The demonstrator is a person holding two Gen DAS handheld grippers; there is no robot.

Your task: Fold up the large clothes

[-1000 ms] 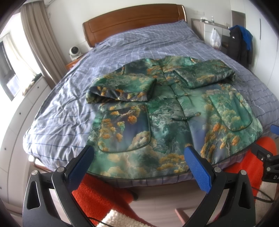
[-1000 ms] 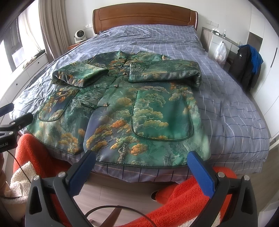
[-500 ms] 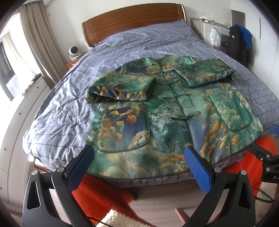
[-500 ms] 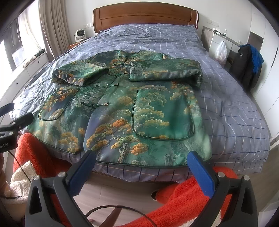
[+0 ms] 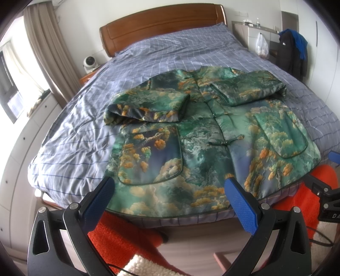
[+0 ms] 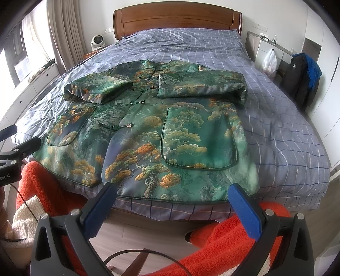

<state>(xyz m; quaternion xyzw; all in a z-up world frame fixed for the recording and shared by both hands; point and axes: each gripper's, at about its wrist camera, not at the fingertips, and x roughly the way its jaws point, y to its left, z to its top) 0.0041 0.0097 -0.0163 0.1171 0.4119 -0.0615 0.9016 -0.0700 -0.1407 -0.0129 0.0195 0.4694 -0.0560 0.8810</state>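
Change: almost none; both views hold steady, jacket unmoved.
Jacket [image 5: 204, 148]: flat on bed [image 5: 74, 131], sleeves folded in, hem at near edge.
Left gripper [image 5: 167, 191]: jaws apart, empty.
Right gripper [image 6: 172, 195]: jaws apart, empty.
Risk: slick fabric may slide off when hem is lifted.

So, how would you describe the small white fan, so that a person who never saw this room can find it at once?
Start at the brown wooden headboard of the bed with the blue checked cover. Beside its left end, in front of the beige curtain, a low wooden nightstand stands. The small white round fan sits on it: the only white round thing there, its dark round face turned to the room.
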